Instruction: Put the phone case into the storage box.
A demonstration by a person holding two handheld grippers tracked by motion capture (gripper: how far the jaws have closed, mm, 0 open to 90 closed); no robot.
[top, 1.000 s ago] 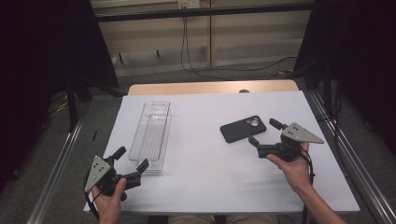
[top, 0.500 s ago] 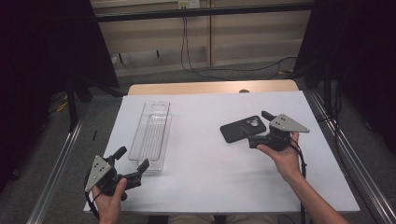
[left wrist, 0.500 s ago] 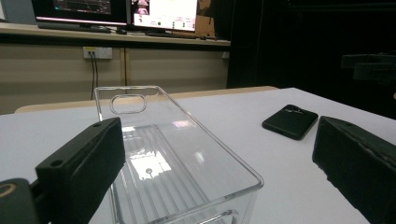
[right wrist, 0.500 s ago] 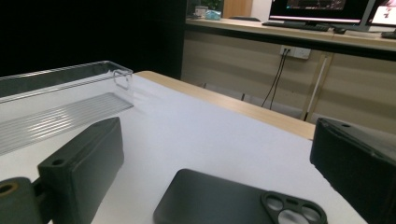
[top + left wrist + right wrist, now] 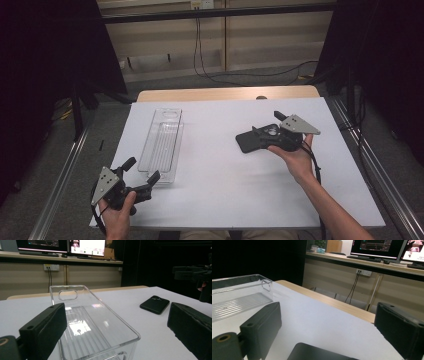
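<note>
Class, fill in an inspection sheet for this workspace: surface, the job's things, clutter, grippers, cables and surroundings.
Surface: white table top, bare wooden strip at its far edge.
Job's things: black phone lying flat; clear plastic tray, empty.
Clutter: nothing seen.
Grippers: right gripper open over the phone, its jaws just closing a little, pads not pressing on it; left gripper open at the tray's near end.
Cables: black cables on the floor beyond the table.
Surroundings: monitors on a far desk.

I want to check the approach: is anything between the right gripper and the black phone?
Nothing visible. The right gripper hangs right over the black phone, its jaws open with bare white table cover between them. The clear plastic tray lies apart, to the left.
</note>
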